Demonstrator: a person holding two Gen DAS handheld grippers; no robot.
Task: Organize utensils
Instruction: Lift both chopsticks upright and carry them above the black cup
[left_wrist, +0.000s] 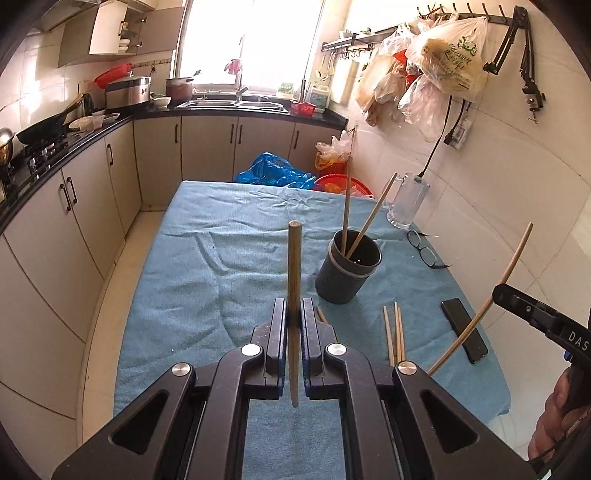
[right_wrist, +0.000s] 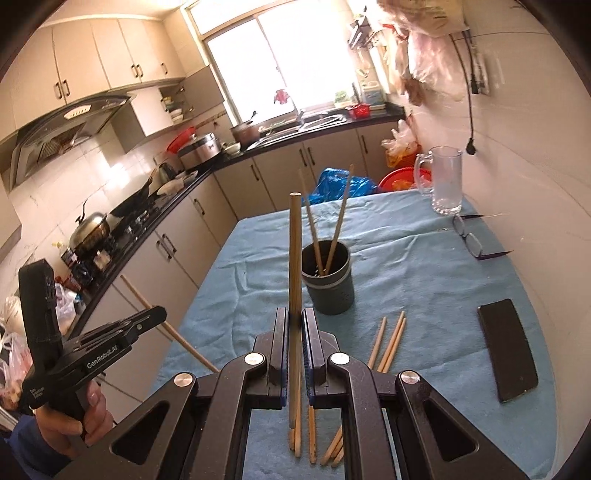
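Chopstick (left_wrist: 294, 291) clamped upright in left gripper (left_wrist: 294, 317), second chopstick (right_wrist: 294, 280) clamped upright in right gripper (right_wrist: 294, 325), above blue cloth (left_wrist: 207, 258)

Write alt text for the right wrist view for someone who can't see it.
The right hand-held gripper is shut on one upright chopstick above a blue tablecloth. Ahead stands a dark holder with two chopsticks, loose chopsticks lying beside it, and the left hand-held gripper grips another at left.

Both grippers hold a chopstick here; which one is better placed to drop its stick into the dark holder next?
Probably the right gripper: the holder sits just ahead of its upright chopstick. The left gripper sees the holder further to its right.
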